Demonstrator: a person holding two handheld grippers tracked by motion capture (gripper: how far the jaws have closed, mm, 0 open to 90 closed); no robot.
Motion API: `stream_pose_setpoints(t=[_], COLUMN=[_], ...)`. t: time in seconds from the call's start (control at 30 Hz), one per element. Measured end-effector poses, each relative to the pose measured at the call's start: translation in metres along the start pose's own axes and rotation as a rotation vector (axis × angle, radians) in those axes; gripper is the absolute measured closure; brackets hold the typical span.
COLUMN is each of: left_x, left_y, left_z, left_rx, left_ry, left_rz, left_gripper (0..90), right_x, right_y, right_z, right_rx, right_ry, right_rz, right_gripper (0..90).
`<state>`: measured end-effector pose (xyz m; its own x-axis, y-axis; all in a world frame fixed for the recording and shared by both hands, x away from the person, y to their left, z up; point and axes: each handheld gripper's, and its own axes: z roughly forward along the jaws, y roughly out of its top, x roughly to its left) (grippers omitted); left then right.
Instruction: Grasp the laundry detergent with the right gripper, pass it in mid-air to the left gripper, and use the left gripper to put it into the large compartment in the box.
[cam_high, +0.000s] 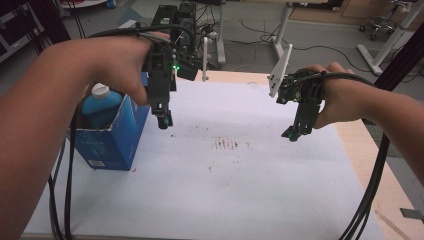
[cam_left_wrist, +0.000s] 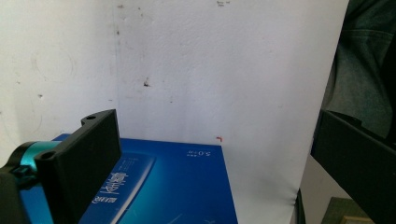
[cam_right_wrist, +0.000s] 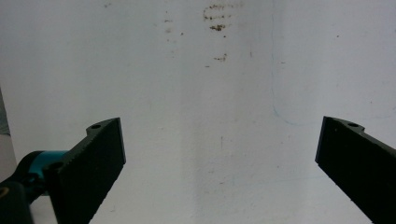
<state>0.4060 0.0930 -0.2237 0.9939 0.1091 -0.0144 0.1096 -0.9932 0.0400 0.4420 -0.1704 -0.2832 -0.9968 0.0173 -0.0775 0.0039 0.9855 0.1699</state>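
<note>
High view overlooks the white sheet (cam_high: 240, 170); both gripper views face it closely.

The bottle (cam_high: 101, 104) is largely hidden inside the box (cam_high: 112, 142); the box is cut off by the left gripper view's bottom edge.

Your table (cam_high: 350, 150) is pale wood under a stained white sheet (cam_high: 240, 190) — beyond it you see grey floor (cam_high: 320, 35), white desk legs (cam_high: 280, 25), loose cables (cam_high: 250, 25).

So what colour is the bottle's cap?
White, on the blue bottle in the box; high view.
</note>
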Motion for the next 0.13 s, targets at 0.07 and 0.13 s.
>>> stream_pose_setpoints(t=[0.07, 0.13], left_x=[0.0, -0.0003], left_y=[-0.0001, 0.0], left_z=[0.0003, 0.0006], left_rx=[0.002, 0.002], left_ry=[0.0, 0.003], left_rz=[-0.001, 0.001], left_gripper=[1.6, 1.6], right_x=[-0.0003, -0.0006], right_y=[-0.0014, -0.0028], right_z=[0.0001, 0.0002], right_rx=[0.002, 0.002], right_ry=[0.002, 0.006], right_rz=[0.002, 0.003], right_gripper=[0.6, 0.7])
